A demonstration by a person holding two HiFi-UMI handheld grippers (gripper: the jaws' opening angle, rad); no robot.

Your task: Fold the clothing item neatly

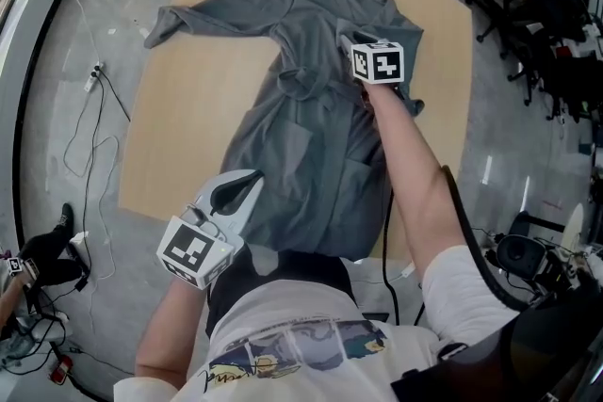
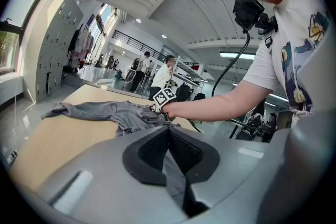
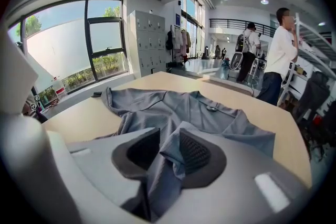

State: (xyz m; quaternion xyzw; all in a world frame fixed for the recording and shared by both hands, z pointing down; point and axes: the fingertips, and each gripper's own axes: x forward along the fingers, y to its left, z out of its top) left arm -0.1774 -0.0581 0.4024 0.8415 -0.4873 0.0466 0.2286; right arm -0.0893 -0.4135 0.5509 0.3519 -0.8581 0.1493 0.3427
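A grey long-sleeved shirt (image 1: 316, 160) lies spread on a round wooden table (image 1: 188, 118), collar at the far side and one sleeve (image 1: 203, 14) stretched out to the left. At the near hem, my left gripper (image 1: 247, 188) is shut with a thin edge of the cloth pinched between its pads (image 2: 152, 152). My right gripper (image 1: 356, 40) rests on the shirt's right chest area, below the collar (image 3: 211, 108). Its jaws stand apart; a fold of grey cloth (image 3: 170, 149) lies loose between them, draped against the right pad (image 3: 197, 152) and clear of the left one.
The table's near edge (image 1: 170, 219) is beside my left gripper. Cables and a power strip (image 1: 94, 75) lie on the floor to the left. Office chairs and gear (image 1: 556, 33) crowd the right side. People (image 3: 278, 55) stand beyond the table's far side.
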